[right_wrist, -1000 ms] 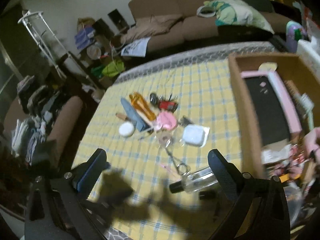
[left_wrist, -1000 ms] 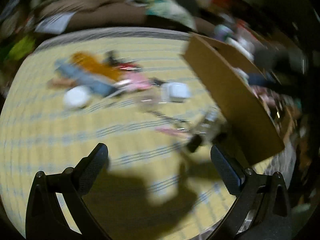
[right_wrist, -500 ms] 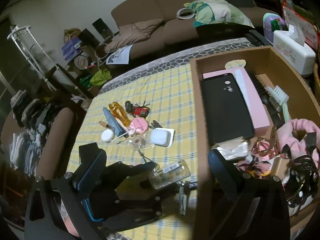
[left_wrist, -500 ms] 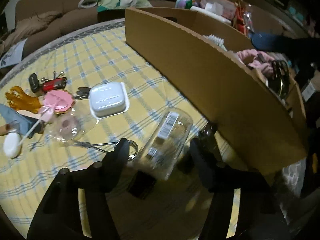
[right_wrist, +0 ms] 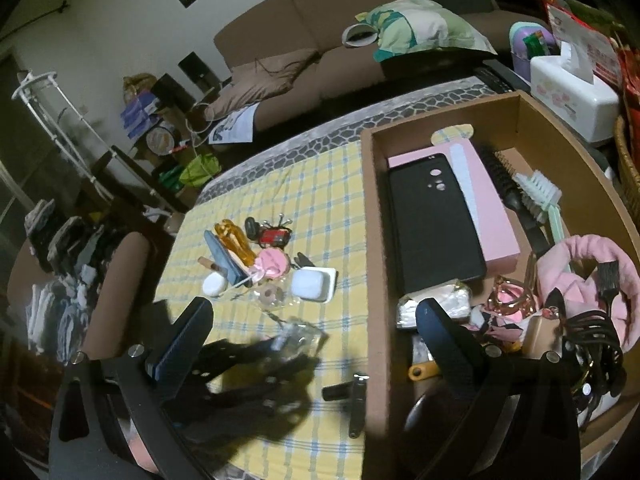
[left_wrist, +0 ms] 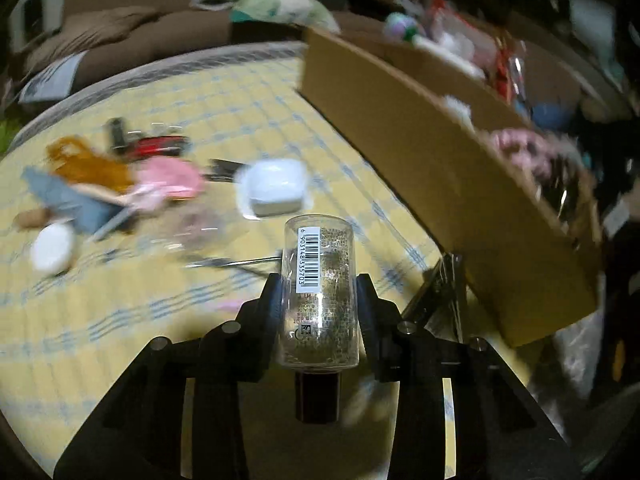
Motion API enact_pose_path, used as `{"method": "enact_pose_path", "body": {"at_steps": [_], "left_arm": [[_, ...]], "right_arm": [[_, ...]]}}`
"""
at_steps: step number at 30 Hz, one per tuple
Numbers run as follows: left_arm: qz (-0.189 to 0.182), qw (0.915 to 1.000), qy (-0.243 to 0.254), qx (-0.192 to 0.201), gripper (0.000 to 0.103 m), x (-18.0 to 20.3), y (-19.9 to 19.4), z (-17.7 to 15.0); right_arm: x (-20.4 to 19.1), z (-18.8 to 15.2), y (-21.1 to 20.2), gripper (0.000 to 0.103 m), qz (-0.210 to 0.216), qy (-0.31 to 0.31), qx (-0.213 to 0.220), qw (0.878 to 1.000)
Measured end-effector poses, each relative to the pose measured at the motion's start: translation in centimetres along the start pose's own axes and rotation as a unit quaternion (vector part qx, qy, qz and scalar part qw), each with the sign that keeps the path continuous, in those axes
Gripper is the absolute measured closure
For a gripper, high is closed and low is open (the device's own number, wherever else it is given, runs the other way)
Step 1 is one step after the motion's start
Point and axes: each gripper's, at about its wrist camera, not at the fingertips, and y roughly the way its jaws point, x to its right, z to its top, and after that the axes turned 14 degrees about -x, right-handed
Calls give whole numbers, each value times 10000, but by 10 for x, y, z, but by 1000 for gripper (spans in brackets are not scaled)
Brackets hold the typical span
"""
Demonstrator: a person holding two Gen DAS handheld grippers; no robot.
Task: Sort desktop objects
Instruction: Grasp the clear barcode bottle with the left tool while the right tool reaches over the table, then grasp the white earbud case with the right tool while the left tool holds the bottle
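Note:
A clear bottle [left_wrist: 320,248] with a barcode label and a black cap sits between my left gripper's [left_wrist: 319,284] closing jaws, both pads against its sides, cap toward the camera. The right wrist view shows this blurred bottle [right_wrist: 298,340] in the left gripper [right_wrist: 248,368] low over the yellow checked cloth [right_wrist: 320,184]. My right gripper [right_wrist: 316,320] stands open and empty, its right finger over the cardboard box [right_wrist: 370,240]. A white case [left_wrist: 274,188], a pink round mirror [right_wrist: 272,262] and an amber clip [right_wrist: 234,240] lie further back.
The box wall [left_wrist: 440,184] rises just right of the bottle. Inside lie a black phone case [right_wrist: 432,220], brushes and a pink headband [right_wrist: 580,256]. A nail clipper [right_wrist: 356,404] lies beside the box. A sofa [right_wrist: 328,60] stands behind the table, a tissue box [right_wrist: 572,92] at the right.
My left gripper has closed in from wide open around the clear bottle, which now stands lined up between its fingers. The right gripper slid rightward over the box edge, then held still.

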Motion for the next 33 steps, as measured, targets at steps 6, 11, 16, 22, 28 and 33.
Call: {"method": "enact_pose_path", "body": {"at_steps": [6,11,16,22,28,33], "left_arm": [[-25,9964,-620,581,69,-43,-86,-22],[-58,9878,-1258,915,69,-80,-123,-47],[-252,9809,-1616,1054,69,-108,-128,-64],[-455,9766,-1772,1130,69,-126,-131,-70],[-523,9758,-1775,1169,69,-131,-131,-67],[-594,9757,-1754,1171,69,-126,-130,-66]], "right_arm": [[-30,5,11,0,162,-377,-41,9991],[-67,7,48,0,-108,-822,-245,9963],[-90,12,101,2,-482,-906,-398,9939],[-66,18,159,38,-1162,-285,-343,9922],[-44,21,185,44,-1761,-60,-472,9832],[-35,14,183,40,-1908,-49,-415,9807]]}}
